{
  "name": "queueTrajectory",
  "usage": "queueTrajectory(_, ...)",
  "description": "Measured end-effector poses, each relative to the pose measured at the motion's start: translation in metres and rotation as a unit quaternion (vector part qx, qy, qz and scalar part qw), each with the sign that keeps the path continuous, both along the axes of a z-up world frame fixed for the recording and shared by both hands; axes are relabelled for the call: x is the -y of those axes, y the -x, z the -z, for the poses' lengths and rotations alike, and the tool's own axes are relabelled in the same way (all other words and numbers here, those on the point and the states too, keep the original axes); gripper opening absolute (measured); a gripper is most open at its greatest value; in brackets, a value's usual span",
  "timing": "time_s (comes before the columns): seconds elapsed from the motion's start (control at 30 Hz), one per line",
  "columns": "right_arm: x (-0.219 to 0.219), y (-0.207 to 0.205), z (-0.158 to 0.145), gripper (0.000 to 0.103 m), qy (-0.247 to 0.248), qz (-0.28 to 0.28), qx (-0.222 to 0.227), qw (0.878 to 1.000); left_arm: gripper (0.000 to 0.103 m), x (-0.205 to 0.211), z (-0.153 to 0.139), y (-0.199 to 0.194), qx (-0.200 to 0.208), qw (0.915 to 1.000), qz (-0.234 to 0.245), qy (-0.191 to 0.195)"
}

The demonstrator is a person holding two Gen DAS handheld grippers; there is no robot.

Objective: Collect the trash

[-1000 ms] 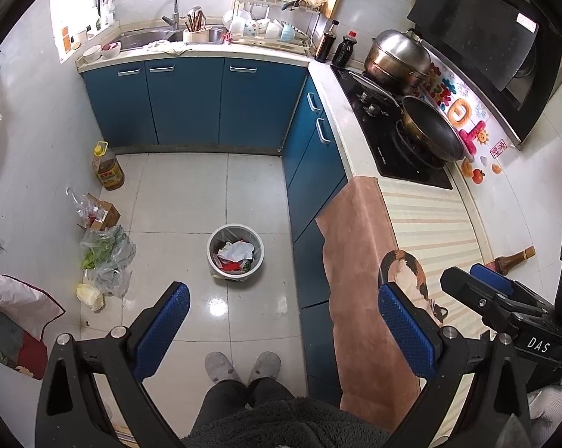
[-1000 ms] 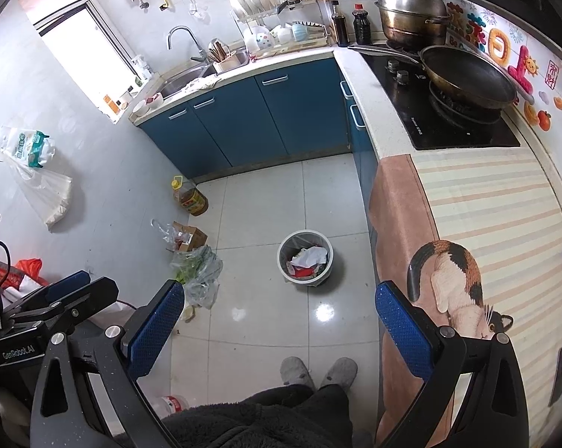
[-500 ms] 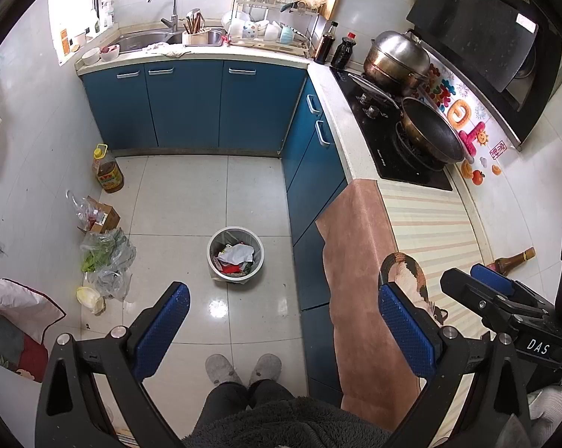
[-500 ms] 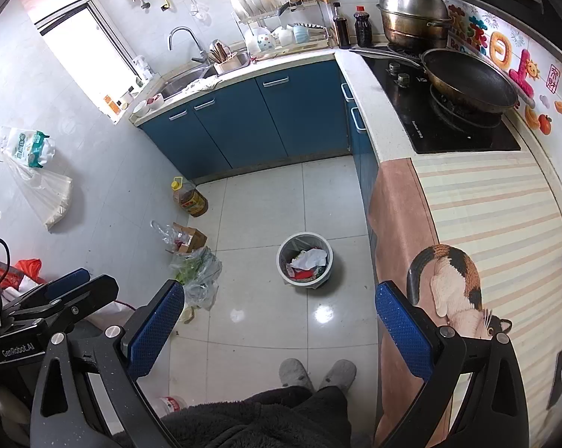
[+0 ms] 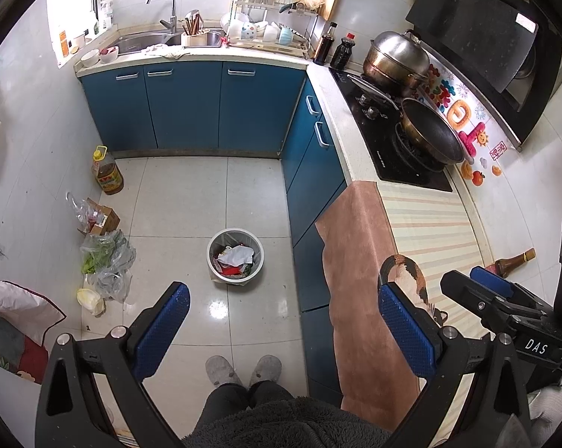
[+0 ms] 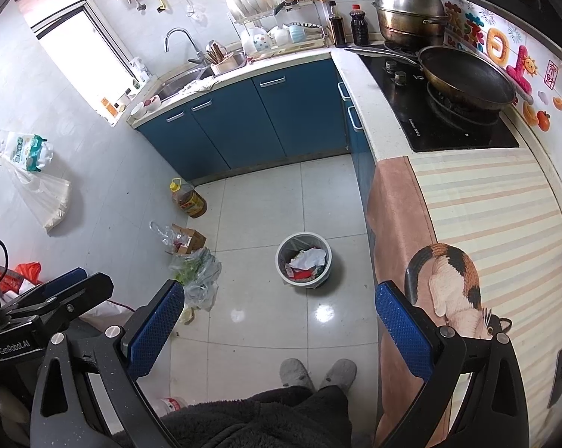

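A round grey trash bin (image 5: 235, 256) stands on the tiled floor, holding crumpled paper and red wrappers; it also shows in the right wrist view (image 6: 304, 260). My left gripper (image 5: 281, 326) is open and empty, held high above the floor in front of the bin. My right gripper (image 6: 279, 323) is open and empty too, at a similar height. Each gripper shows at the edge of the other's view. Plastic bags with greens (image 5: 107, 261) and a small cardboard box (image 5: 101, 218) lie on the floor by the left wall.
Blue cabinets (image 5: 191, 106) run along the back and right. A counter with a striped cat mat (image 6: 478, 231), a stove with a wok (image 6: 467, 78) and a steel pot (image 5: 398, 58) is on the right. An oil jug (image 5: 107, 171) stands by the wall. The person's slippers (image 5: 243, 369) are below.
Both views have shifted very slightly; the bin sits a little lower in frame. Both grippers stay open and empty.
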State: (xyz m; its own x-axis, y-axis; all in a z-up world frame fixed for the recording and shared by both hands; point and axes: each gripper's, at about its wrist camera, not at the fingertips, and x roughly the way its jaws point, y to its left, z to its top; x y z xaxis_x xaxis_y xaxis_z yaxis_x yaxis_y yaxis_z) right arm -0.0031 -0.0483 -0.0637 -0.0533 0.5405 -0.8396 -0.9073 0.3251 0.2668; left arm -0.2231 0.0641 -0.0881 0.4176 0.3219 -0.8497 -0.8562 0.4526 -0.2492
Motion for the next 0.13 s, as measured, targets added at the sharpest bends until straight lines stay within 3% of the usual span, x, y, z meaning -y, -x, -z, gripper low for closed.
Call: queueTrajectory(0.13,0.0007,0.0004,0.0003,0.103,0.000,-0.001,0.000,1.000,0.103,-0.0067,-0.0036,0.0005,-0.001,1.0000,0.009,-0.001)
